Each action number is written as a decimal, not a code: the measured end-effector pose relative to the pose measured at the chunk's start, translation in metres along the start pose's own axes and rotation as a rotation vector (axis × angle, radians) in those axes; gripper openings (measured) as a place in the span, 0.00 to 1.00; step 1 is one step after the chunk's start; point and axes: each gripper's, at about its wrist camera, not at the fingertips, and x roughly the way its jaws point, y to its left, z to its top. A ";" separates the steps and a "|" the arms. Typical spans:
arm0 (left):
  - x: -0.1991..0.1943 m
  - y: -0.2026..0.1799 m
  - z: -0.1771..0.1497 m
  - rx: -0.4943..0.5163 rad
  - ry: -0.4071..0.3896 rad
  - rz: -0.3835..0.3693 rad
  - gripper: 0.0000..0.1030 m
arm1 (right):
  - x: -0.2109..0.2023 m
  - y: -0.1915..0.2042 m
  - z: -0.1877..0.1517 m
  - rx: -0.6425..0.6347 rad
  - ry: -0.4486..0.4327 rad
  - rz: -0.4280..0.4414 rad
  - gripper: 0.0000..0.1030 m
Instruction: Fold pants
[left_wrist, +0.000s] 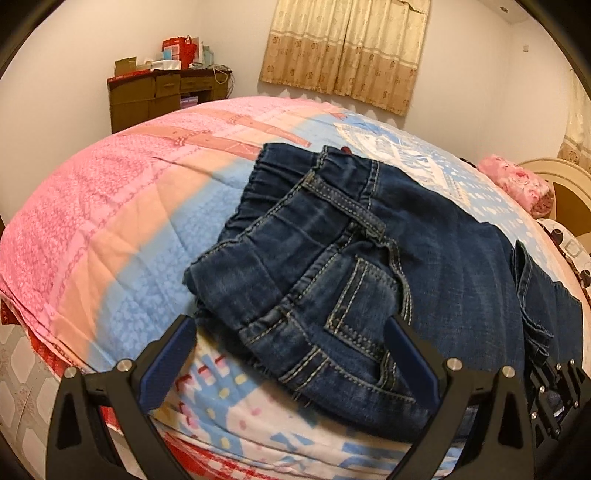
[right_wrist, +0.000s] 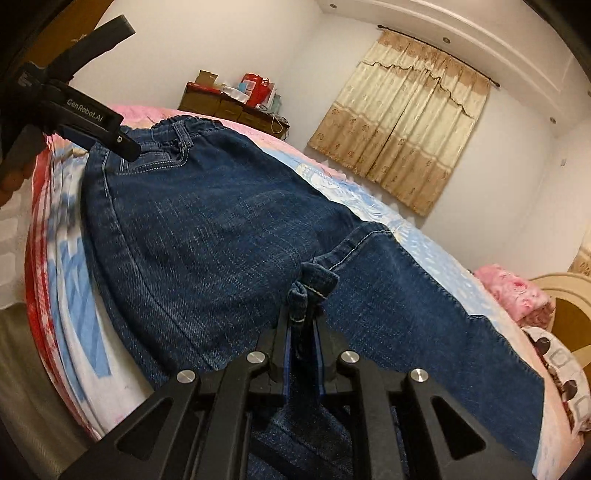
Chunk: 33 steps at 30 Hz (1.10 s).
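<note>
- Left wrist view: dark blue denim pants (left_wrist: 369, 258) lie on a bed covered by a pink, peach and blue patterned bedspread (left_wrist: 110, 229), waistband end nearest the camera.
- The left gripper (left_wrist: 291, 354) stands wide apart, its blue-padded fingers (left_wrist: 173, 362) on either side of the waistband corner and gripping nothing.
- Right wrist view: the right gripper (right_wrist: 303, 332) is pinched tight on a bunched fold of denim at the crotch seam, the cloth rising as a small knot between its tips.
- From this side the pants spread across the bed, the elastic waistband (right_wrist: 184, 123) far off and one leg running toward the lower right.
- The left gripper's black body, marked "GenRobot.AI", reaches in at upper left over the waistband corner.
- Beyond the bed: beige curtains (right_wrist: 406, 129), a brown desk (left_wrist: 159, 96) stacked with boxes, and a pink floral pillow (left_wrist: 517, 184) by the headboard.
</note>
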 end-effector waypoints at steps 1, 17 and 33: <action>-0.002 0.002 -0.002 -0.001 -0.005 0.004 1.00 | -0.001 -0.001 -0.001 0.003 0.003 0.000 0.11; 0.002 0.027 -0.009 -0.253 -0.030 -0.101 1.00 | -0.058 -0.064 -0.007 0.434 -0.129 0.210 0.65; 0.020 0.019 -0.005 -0.321 -0.111 -0.189 0.87 | -0.052 -0.075 -0.031 0.580 -0.075 0.217 0.65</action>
